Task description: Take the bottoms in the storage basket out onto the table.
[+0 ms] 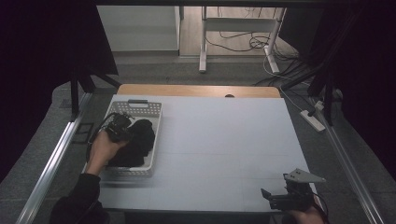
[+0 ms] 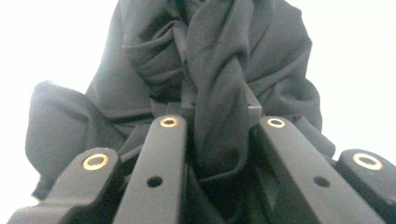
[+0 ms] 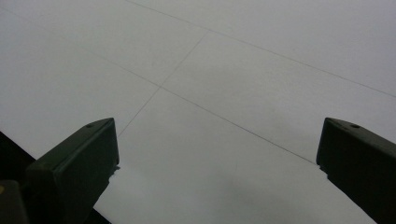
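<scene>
Black soft crumpled cloth (image 2: 219, 88) sits in white perforated plastic basket (image 1: 140, 108), table's 9 o'clock. Left gripper (image 1: 122, 132) clenched on twisted fold. Lift straight, slow, so trailing fabric clears rim. Right gripper (image 1: 280, 198) released, idle at 5 o'clock on matte white table (image 1: 224, 140).

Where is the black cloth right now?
The black cloth sits in the white basket at the table's left side in the high view. The left gripper pinches a bunched fold of it.
</scene>
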`<state>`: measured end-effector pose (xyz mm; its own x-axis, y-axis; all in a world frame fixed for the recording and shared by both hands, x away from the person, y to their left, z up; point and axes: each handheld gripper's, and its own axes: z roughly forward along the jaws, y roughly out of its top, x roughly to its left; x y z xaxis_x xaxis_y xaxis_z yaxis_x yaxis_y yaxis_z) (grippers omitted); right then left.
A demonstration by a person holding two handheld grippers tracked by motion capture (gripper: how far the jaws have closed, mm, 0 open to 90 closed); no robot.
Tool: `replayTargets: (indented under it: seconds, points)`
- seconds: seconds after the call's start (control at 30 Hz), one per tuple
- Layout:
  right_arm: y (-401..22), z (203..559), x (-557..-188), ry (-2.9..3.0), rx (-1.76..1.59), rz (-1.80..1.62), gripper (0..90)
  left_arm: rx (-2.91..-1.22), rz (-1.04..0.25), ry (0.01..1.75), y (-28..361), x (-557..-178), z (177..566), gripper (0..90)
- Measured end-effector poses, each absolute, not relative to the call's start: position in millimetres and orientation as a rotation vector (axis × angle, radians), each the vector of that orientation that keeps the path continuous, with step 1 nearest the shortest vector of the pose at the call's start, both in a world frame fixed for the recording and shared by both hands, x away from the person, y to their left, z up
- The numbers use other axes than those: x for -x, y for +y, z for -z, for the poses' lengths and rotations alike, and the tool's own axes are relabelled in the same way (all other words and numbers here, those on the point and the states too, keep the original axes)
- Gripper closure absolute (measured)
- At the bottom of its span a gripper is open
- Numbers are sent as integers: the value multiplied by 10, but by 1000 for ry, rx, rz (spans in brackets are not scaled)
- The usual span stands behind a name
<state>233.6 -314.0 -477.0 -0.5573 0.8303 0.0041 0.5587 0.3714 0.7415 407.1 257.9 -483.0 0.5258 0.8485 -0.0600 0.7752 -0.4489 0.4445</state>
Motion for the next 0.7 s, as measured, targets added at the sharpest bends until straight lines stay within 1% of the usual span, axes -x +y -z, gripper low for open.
replayTargets:
  seconds: [0.23, 0.3, 0.37, 0.4, 0.47, 0.5, 0.53, 0.57, 0.6, 0.63, 0.7]
  points:
    - [-3138, 4771, -2335, 2267, -1210, -1010, 0, -2254, -370, 1356, 2574, -4223, 4727, 782]
    - [-3141, 4770, -2335, 2266, -1210, -1011, 0, -2239, -344, 1361, 2560, -4254, 4724, 777]
    - [-3143, 4770, -2334, 2266, -1211, -1012, 0, -2263, -328, 1345, 2518, -4253, 4747, 767]
    - [-3144, 4770, -2334, 2267, -1210, -1012, 0, -2273, -290, 1341, 2503, -4251, 4769, 756]
    - [-3144, 4771, -2335, 2268, -1211, -1015, 0, -2260, -222, 1330, 2490, -4240, 4818, 702]
    - [-3143, 4770, -2334, 2268, -1210, -1012, 0, -2251, -173, 1317, 2491, -4242, 4848, 634]
    - [-3140, 4770, -2333, 2270, -1210, -1011, 0, -2248, -98, 1309, 2491, -4254, 4889, 525]
    - [-3138, 4770, -2332, 2269, -1207, -1009, 0, -2254, -42, 1298, 2486, -4263, 4931, 395]
    - [-3135, 4770, -2331, 2269, -1207, -1008, 0, -2269, -10, 1298, 2479, -4264, 4970, 308]
    - [-3134, 4770, -2331, 2270, -1206, -1009, 0, -2288, 20, 1306, 2465, -4268, 5007, 235]
    - [-3134, 4772, -2335, 2269, -1207, -1009, 0, -2330, 34, 1302, 2441, -4251, 5055, 114]
